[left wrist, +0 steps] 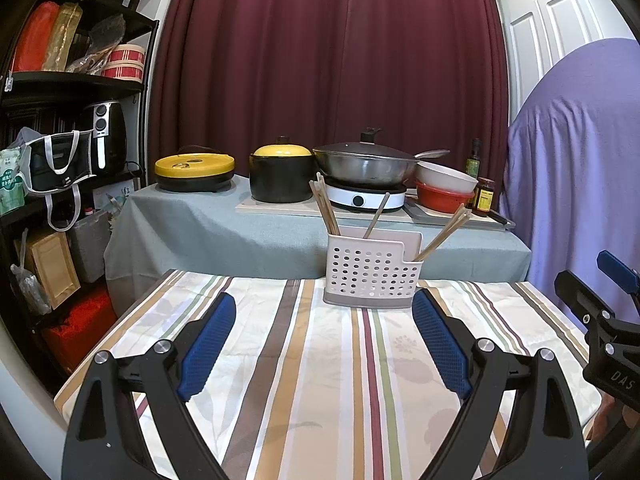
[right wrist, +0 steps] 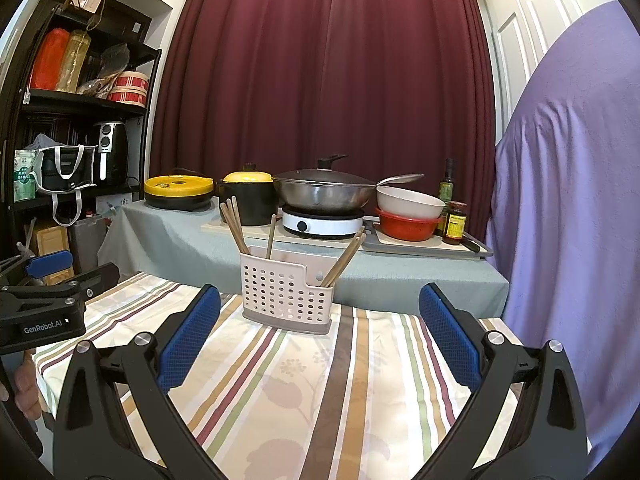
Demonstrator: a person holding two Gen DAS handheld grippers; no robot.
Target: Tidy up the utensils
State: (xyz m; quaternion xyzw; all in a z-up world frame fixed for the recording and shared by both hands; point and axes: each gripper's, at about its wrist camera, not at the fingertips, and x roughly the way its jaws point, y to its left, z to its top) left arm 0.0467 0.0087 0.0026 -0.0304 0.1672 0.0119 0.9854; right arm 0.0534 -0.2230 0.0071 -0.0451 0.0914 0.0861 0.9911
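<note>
A pale perforated utensil holder (left wrist: 373, 272) stands at the far edge of the striped tablecloth (left wrist: 320, 380); it also shows in the right wrist view (right wrist: 286, 294). Several wooden chopsticks (left wrist: 325, 206) lean in it: a bunch at the left, one in the middle, a bunch at the right (right wrist: 344, 258). My left gripper (left wrist: 324, 308) is open and empty, held above the cloth just short of the holder. My right gripper (right wrist: 320, 300) is open and empty, also short of the holder. Each gripper's body shows at the other view's edge.
Behind the table a grey-covered counter (left wrist: 248, 224) carries a yellow-lidded pan (left wrist: 195, 172), a black pot (left wrist: 282, 174), a wok on a hotplate (left wrist: 366, 166), stacked bowls (left wrist: 444, 188) and bottles. Black shelving (left wrist: 60, 140) stands left; a purple-draped object (left wrist: 580, 168) stands right.
</note>
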